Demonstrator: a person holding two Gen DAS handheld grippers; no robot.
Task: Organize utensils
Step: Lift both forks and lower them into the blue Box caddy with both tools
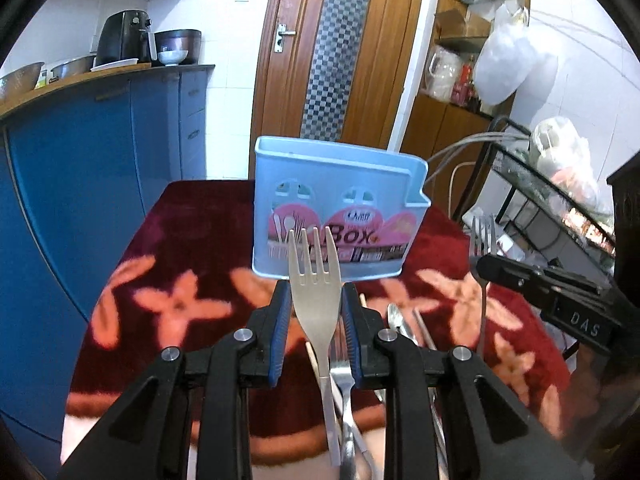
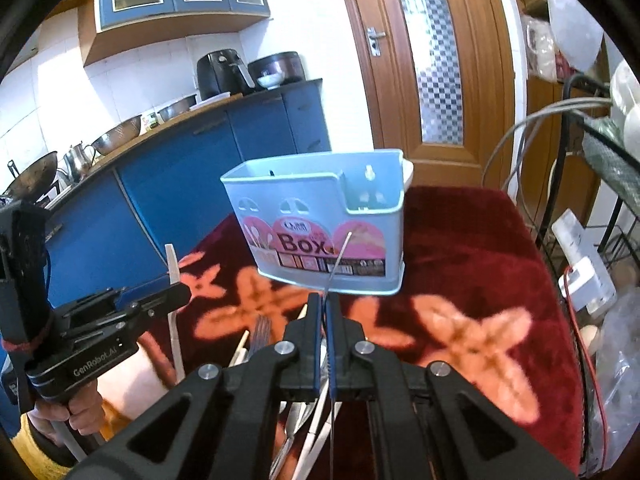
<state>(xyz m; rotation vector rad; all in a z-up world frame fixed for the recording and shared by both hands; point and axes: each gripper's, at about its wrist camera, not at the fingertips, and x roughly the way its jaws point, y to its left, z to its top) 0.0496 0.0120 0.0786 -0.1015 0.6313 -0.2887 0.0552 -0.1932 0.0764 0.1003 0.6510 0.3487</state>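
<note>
Mid-transfer, by the look of it: both forks lifted, neither yet in the holder.

Red floral tablecloth (image 1: 192, 240) covering the table. Blue utensil box (image 1: 336, 204) standing upright on it, open top, "Box" label facing both cameras; smaller side pocket on its right end, seen clearly from the right wrist (image 2: 370, 196). Nothing visibly sticking out of the top in either view.

Left gripper (image 1: 314, 300) clamped on a pale fork (image 1: 314, 276), tines up, blue pads pressing both sides of the neck, handle hanging down between the jaws. Tines overlapping the box front in the left view, but fork below rim level and on the near side, not inside.

Right gripper (image 2: 325, 304) pinched almost fully closed on a metal fork (image 2: 338, 260), seen edge-on as a thin line in its own view; tines showing above the jaws in the left view (image 1: 483, 234). Also short of the box, below the rim, roughly level with the label.

Loose pile of cutlery (image 1: 404, 324) lying on the cloth under and behind both grippers, near edge of the table: spoon, another fork, chopstick-like pieces.

Next, probably: raise above the rim, carry forward over the opening, tip handle-down, release. Likely one at a time to avoid a clash. Tilted fork may snag the rim or tip the light box.
</note>
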